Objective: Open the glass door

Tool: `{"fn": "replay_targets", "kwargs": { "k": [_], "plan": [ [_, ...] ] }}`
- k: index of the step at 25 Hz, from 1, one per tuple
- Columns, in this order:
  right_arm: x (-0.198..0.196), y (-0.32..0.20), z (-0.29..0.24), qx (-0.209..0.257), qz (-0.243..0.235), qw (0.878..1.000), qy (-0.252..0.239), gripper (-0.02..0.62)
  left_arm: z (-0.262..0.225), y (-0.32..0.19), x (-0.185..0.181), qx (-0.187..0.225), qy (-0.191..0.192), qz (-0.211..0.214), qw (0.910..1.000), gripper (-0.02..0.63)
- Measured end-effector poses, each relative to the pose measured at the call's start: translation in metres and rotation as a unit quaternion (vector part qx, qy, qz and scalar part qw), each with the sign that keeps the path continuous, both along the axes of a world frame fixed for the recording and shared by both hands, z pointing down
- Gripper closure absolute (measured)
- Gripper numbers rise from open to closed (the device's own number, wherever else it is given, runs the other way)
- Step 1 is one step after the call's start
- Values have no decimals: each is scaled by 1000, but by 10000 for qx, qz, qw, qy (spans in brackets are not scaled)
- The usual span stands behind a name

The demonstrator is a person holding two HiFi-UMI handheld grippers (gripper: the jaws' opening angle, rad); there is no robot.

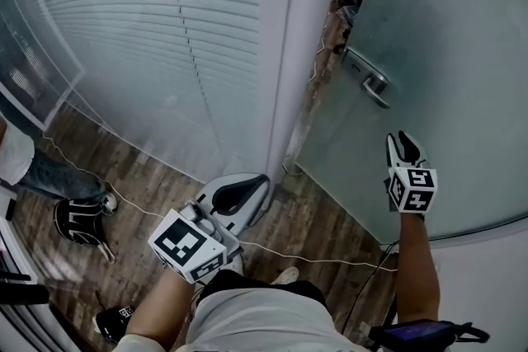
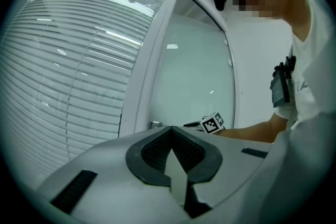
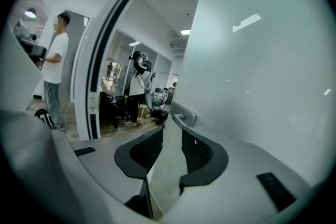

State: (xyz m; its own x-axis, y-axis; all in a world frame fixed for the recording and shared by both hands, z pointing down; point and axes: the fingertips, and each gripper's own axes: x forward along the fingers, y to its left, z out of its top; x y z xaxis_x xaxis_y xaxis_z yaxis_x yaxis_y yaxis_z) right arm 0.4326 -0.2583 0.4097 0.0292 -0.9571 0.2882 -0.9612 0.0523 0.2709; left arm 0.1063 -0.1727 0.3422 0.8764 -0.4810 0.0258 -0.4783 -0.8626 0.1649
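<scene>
The frosted glass door (image 1: 445, 53) stands slightly ajar at the right, with a narrow gap along its left edge. Its metal lever handle (image 1: 368, 79) sticks out near that edge. My right gripper (image 1: 406, 144) is below the handle and apart from it, pointing up at it. In the right gripper view its jaws (image 3: 172, 136) are open with nothing between them, and the handle (image 3: 181, 113) lies just ahead. My left gripper (image 1: 260, 180) hangs low by the white door post (image 1: 293, 53); its pads (image 2: 157, 152) meet at the tip, holding nothing.
A glass wall with blinds (image 1: 165, 37) fills the left. A thin cable (image 1: 313, 260) runs over the wooden floor. Someone's shoe (image 1: 78, 222) is at the far left. Through the gap a person (image 3: 52, 71) stands in a room with equipment.
</scene>
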Motion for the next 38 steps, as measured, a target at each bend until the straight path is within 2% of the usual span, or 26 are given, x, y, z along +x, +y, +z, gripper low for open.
{"fn": "replay_targets", "kwargs": {
  "k": [2,5,9,13,17,23,32,38],
  "plan": [
    [-17,24,-14,262,-1,9992,-287,490,-3,-2,-4,16,18,92,10000,606],
    [-46,57,-33,639,39,9959,-635,588,-6,-7,-10,33,42,268,9996,606],
    [-88,115,-44,1093,247,9892,-940,594,0,2,-19,48,96,696,9975,606],
    [-122,153,-52,1345,353,9852,-1007,594,4,8,-29,83,157,960,9952,606],
    [-140,167,-51,1382,225,9850,-1012,594,2,15,-36,123,243,885,9957,606],
    [-162,208,-63,1428,31,9851,-958,594,1,52,-61,143,261,634,9975,606],
    [-188,338,-53,1507,-116,9839,-956,594,19,174,-91,208,230,438,9986,606],
    [-202,380,-71,1648,-295,9797,-1105,594,9,223,-105,246,62,257,9993,606]
  ]
}}
